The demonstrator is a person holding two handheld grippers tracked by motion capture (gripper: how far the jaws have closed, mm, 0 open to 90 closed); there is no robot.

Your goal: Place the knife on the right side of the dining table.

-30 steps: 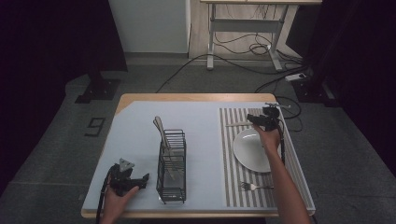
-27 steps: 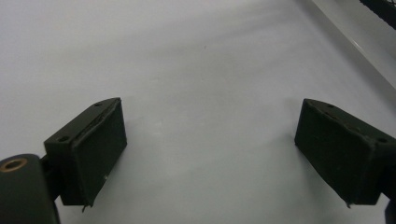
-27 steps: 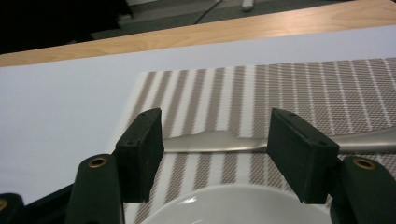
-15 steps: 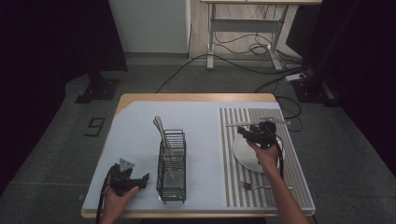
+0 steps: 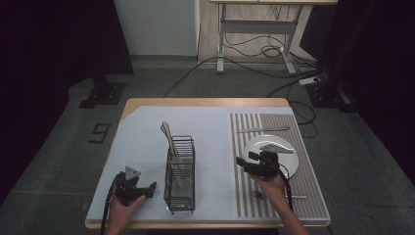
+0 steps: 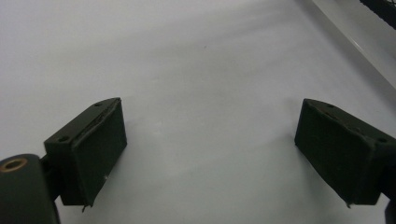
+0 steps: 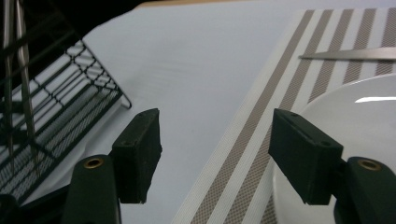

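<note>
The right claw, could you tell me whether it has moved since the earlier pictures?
Yes. The right claw has come from the striped mat's far edge toward the person, now over the white plate's near-left rim.

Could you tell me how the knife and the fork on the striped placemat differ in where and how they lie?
The knife lies on the far side of the white plate, clear of the hands; the fork lies on the near side, its handle running under the person's right hand. The knife shows whole, the fork partly hidden. Both lie flat, crosswise on the striped placemat.
</note>
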